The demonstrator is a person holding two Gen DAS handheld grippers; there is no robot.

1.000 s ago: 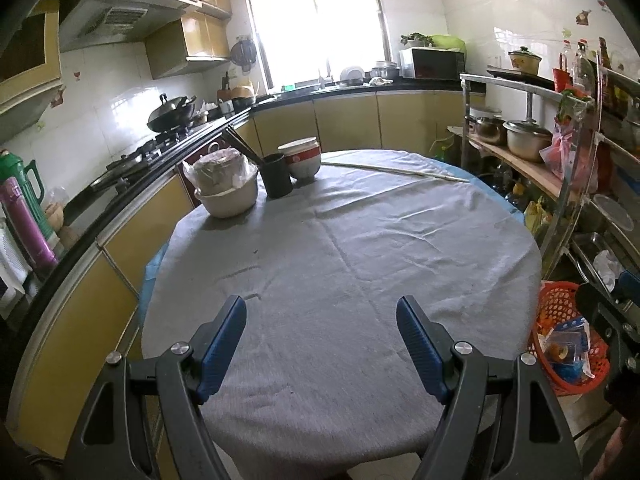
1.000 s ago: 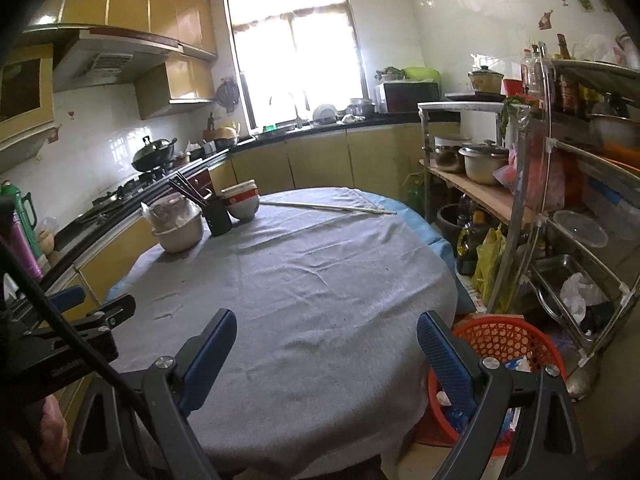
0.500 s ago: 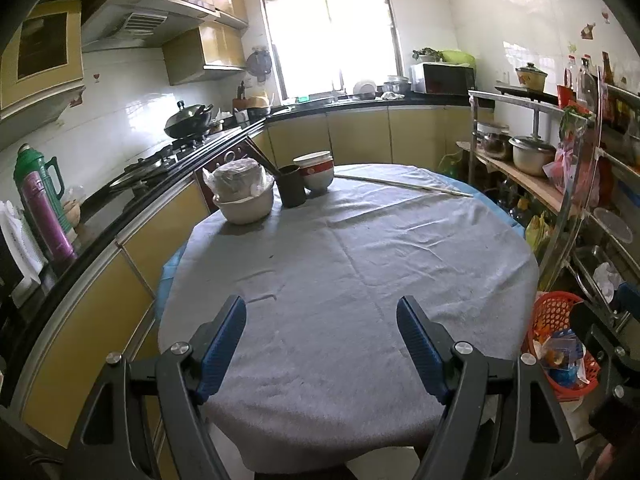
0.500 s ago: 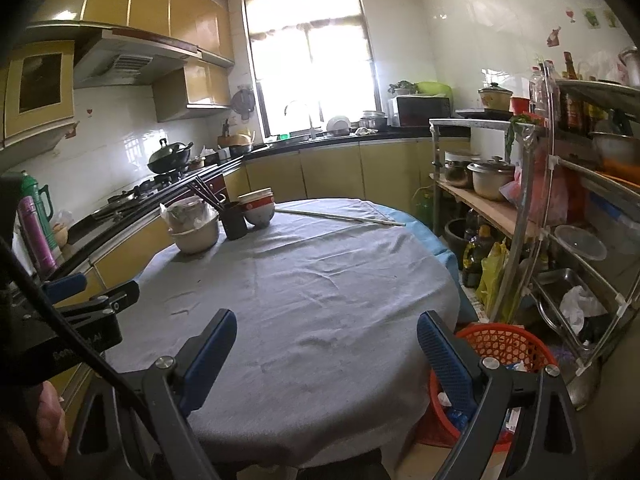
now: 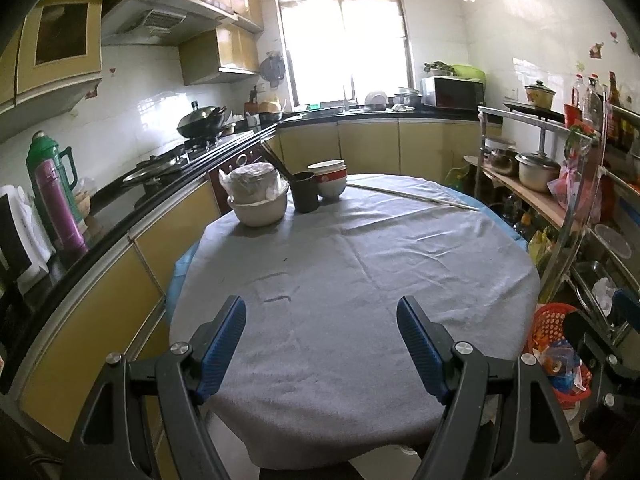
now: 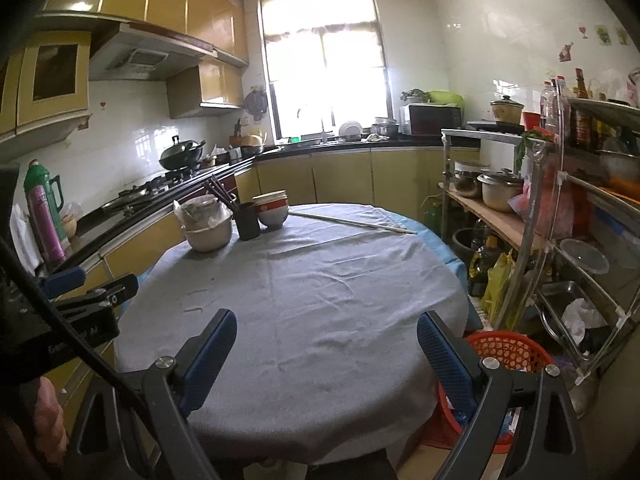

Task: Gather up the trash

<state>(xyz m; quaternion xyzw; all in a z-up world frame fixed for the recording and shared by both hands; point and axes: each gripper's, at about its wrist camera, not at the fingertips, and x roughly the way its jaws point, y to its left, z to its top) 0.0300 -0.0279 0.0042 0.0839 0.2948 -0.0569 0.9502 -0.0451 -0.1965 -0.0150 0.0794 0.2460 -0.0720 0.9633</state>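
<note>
An orange mesh trash basket (image 5: 546, 322) stands on the floor to the right of the round table; it holds wrappers and also shows in the right wrist view (image 6: 508, 350). The table's grey cloth (image 5: 360, 280) is bare near me. My left gripper (image 5: 322, 344) is open and empty over the table's near edge. My right gripper (image 6: 326, 354) is open and empty, above the near edge, its right finger in front of the basket. I see no loose trash on the cloth.
At the far left of the table stand a covered cream bowl (image 5: 258, 202), a black cup with chopsticks (image 5: 305, 197) and stacked red-and-white bowls (image 5: 330, 178). A long stick (image 5: 412, 198) lies at the back. A metal shelf rack (image 6: 560, 216) stands right; a counter with stove runs left.
Both grippers have drawn back and risen from the table, so more of the table and room shows. Both stay open and empty.
</note>
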